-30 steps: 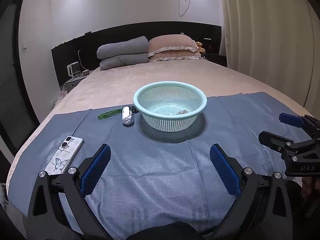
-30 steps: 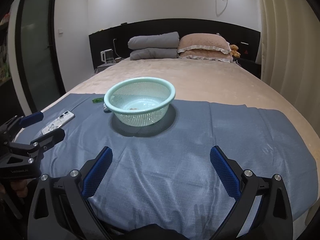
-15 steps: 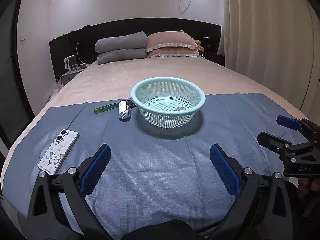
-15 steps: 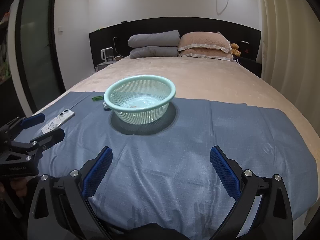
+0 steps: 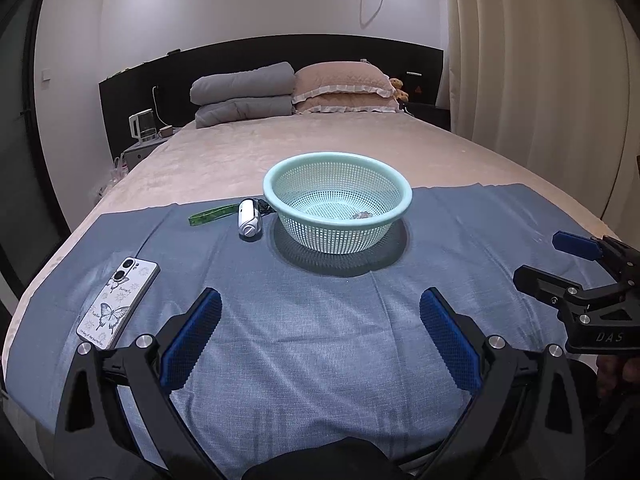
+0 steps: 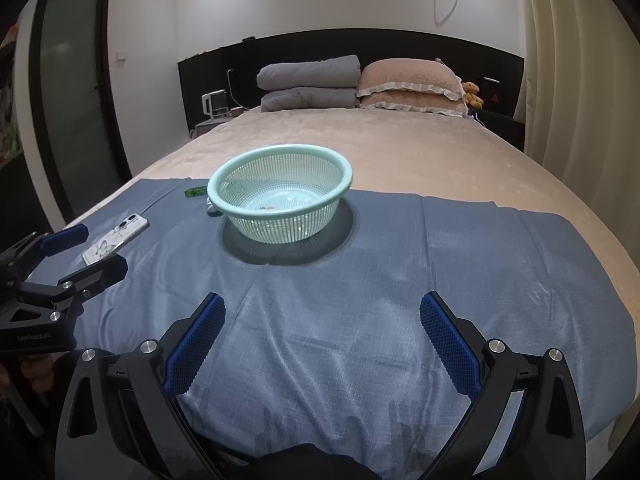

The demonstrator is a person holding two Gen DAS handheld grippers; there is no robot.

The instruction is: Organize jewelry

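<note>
A mint-green mesh basket stands on a blue cloth on the bed; it also shows in the right wrist view. A small pile of jewelry lies in its bottom, also in the right wrist view. My left gripper is open and empty, low over the cloth, short of the basket. My right gripper is open and empty, beside it to the right. Each gripper shows in the other's view: the right one and the left one.
A phone with a butterfly case lies on the cloth at the left. A small white device with a green strap lies just left of the basket. Pillows and a folded quilt sit at the bed's head.
Both grippers have tilted up slightly, so the basket sits lower in each view. Both stay open and nothing on the cloth has moved.
</note>
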